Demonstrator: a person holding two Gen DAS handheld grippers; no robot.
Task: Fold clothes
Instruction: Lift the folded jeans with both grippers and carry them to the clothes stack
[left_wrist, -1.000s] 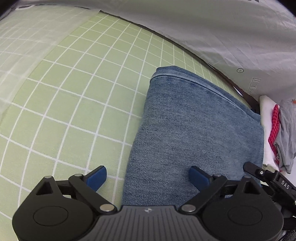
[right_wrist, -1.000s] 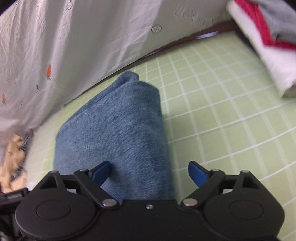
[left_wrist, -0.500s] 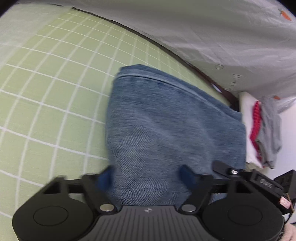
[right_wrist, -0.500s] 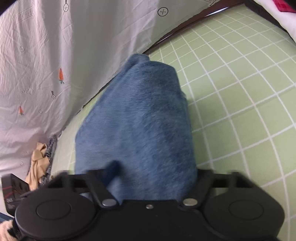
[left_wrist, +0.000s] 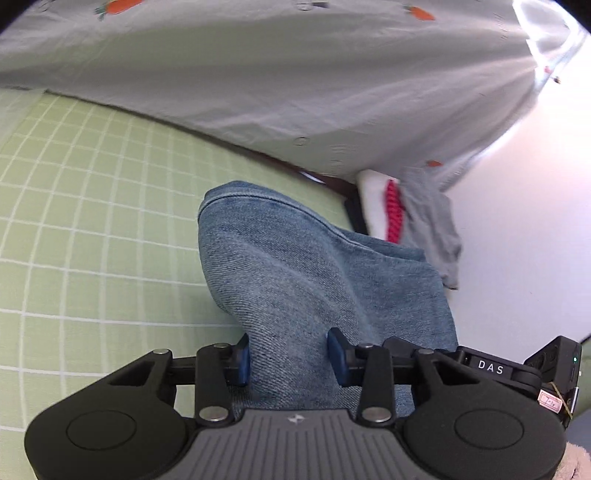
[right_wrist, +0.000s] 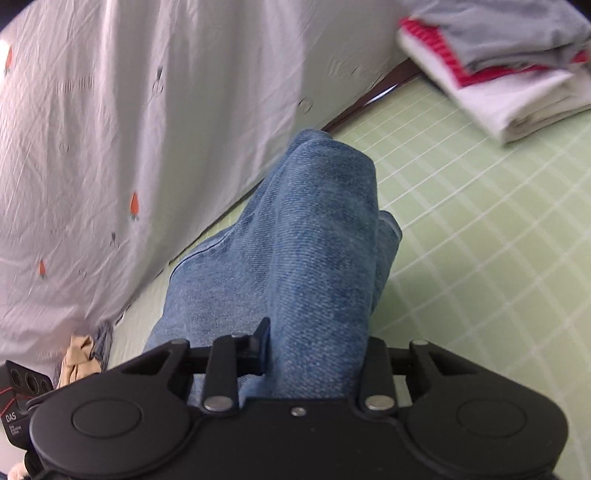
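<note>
Lying far left in the right view only: tan cloth (right_wrist: 79, 360). Hanging behind: sheet (left_wrist: 295, 92). Gripping jeans (left_wrist: 295, 280) over the mat (left_wrist: 92, 229): left gripper (left_wrist: 288, 354), pads pinching denim; right gripper (right_wrist: 317, 354), likewise clamped. Sitting far right: stack (right_wrist: 517, 92).

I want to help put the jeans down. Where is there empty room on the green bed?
Bare green sheet lies between the jeans and the folded stack, and left of the jeans. It's crowded by the white curtain.
</note>
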